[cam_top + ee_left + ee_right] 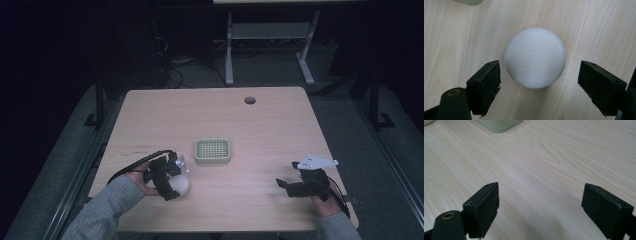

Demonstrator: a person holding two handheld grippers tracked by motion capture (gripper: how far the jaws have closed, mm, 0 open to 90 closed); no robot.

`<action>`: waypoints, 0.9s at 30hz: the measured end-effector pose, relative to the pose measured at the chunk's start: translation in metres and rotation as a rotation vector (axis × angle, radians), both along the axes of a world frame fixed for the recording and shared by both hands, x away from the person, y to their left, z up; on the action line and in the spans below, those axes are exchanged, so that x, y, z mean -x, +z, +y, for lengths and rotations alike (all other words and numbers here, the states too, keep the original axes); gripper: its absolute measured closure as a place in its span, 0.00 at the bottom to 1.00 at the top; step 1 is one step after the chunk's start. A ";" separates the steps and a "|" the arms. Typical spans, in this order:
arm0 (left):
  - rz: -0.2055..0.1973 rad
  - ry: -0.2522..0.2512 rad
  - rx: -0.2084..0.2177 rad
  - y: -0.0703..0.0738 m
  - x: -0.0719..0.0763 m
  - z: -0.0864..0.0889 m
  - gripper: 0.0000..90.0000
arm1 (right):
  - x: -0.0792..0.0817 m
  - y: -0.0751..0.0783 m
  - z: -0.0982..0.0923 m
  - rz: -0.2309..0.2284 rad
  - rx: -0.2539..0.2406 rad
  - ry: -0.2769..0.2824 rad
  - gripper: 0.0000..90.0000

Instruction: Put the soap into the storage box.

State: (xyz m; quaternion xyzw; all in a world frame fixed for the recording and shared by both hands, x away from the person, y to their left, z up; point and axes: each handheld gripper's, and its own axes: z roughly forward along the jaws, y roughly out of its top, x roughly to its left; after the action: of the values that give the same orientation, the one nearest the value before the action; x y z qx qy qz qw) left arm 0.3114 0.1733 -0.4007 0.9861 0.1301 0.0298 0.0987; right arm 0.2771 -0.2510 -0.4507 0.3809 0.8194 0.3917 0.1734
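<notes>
So the left gripper (172,181) is hovering right over the white ball (535,57) at the near left of the worktop (270,125), and its fingers (485,86) are spread wide on either side with a clear gap to the ball on both, so nothing is being grasped yet. My guess is it's lining up like that so the fingers can close across the widest part, since a round thing will squirt out if you pinch it off-centre. The ball is looking smooth and matte, maybe plastic or painted wood, hard to say, and it's sitting straight on the pale wood-grain laminate. Just beyond it, toward the middle of the worktop, there's a pale green square basket (212,150) with rounded corners and a grid pattern inside, sitting near but apart from the ball, probably where it's headed. The right gripper (290,186) is waiting at the near right, fingers (482,207) released too, holding nothing over bare wood.
</notes>
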 end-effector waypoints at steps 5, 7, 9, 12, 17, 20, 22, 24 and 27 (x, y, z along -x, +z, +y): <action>0.004 0.000 -0.008 -0.002 -0.002 -0.003 0.20 | 0.000 0.000 0.000 -0.001 0.001 0.001 0.15; 0.006 -0.003 -0.013 -0.003 -0.003 -0.004 0.20 | 0.000 0.000 0.000 -0.003 0.001 0.002 0.16; 0.008 -0.004 -0.017 -0.004 -0.003 -0.004 0.19 | 0.000 0.000 0.000 -0.003 0.001 0.002 0.16; 0.010 -0.001 -0.019 -0.005 -0.004 -0.005 0.19 | 0.000 0.000 0.000 -0.002 0.001 0.004 0.15; 0.013 -0.002 -0.027 -0.008 -0.005 -0.007 0.19 | 0.000 0.000 0.000 0.000 0.000 0.005 0.16; 0.017 -0.001 -0.036 -0.010 -0.006 -0.008 0.19 | 0.000 0.000 0.000 -0.002 -0.001 0.004 0.16; 0.016 0.002 -0.043 -0.011 -0.007 -0.008 0.19 | -0.001 0.000 0.000 -0.001 0.000 0.005 0.15; 0.016 0.004 -0.050 -0.013 -0.007 -0.009 0.19 | 0.000 0.000 0.001 0.001 0.000 0.005 0.16; 0.020 0.000 -0.058 -0.014 -0.008 -0.010 0.19 | 0.000 0.000 0.001 0.002 -0.001 0.004 0.16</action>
State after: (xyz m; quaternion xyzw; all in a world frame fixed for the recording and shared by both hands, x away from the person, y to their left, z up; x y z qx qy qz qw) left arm 0.3195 0.1637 -0.4152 0.9888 0.1299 0.0238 0.0689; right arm 0.2774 -0.2500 -0.4510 0.3797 0.8202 0.3919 0.1716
